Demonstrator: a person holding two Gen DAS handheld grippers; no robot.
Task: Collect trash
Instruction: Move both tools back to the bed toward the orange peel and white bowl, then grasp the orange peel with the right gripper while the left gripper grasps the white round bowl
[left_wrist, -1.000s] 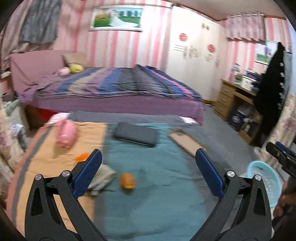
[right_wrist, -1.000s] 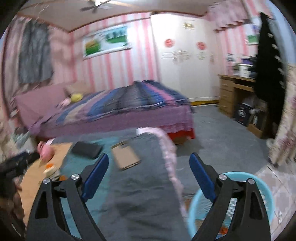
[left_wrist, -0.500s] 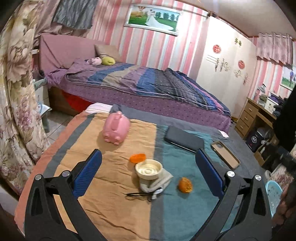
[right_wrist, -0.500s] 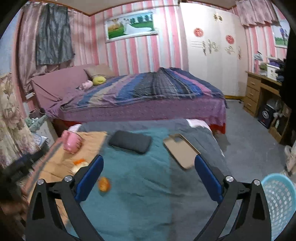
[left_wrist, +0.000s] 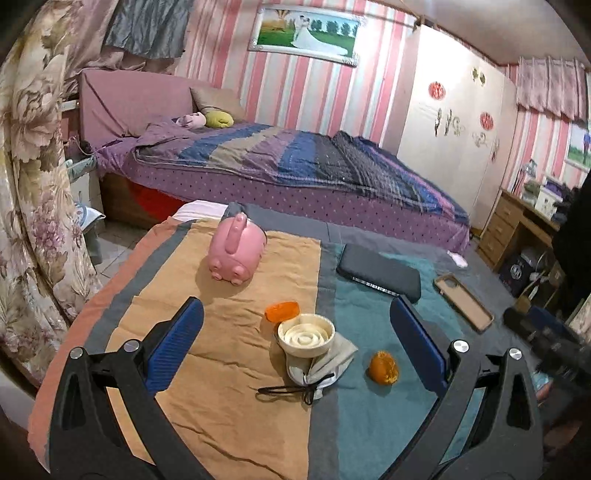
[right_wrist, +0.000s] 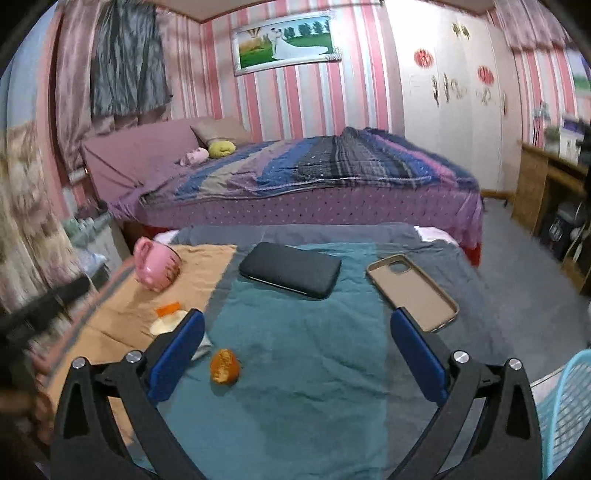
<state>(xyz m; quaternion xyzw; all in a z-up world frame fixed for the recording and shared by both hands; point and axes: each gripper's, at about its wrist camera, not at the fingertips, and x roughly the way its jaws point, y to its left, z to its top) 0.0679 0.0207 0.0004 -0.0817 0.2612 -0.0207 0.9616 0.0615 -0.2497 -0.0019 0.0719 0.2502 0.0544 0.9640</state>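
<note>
On the cloth-covered table lie an orange peel piece (left_wrist: 383, 367), also in the right wrist view (right_wrist: 224, 366), a second orange scrap (left_wrist: 282, 311), a cream round lid (left_wrist: 306, 334) and a crumpled grey face mask (left_wrist: 322, 365) with black straps. My left gripper (left_wrist: 295, 345) is open and empty, above the lid and mask. My right gripper (right_wrist: 297, 350) is open and empty, with the peel just inside its left finger. The light blue basket (right_wrist: 567, 413) is at the lower right of the right wrist view.
A pink pig-shaped bank (left_wrist: 236, 252), a black case (left_wrist: 378, 271) and a tan phone case (left_wrist: 463, 302) also lie on the table. A bed (left_wrist: 295, 166) stands behind, a floral curtain (left_wrist: 33, 184) left, a wooden desk (left_wrist: 524, 225) right.
Both grippers swung left, from the basket side back over the table. The left one moved closer to the lid and mask. Both stayed open.
</note>
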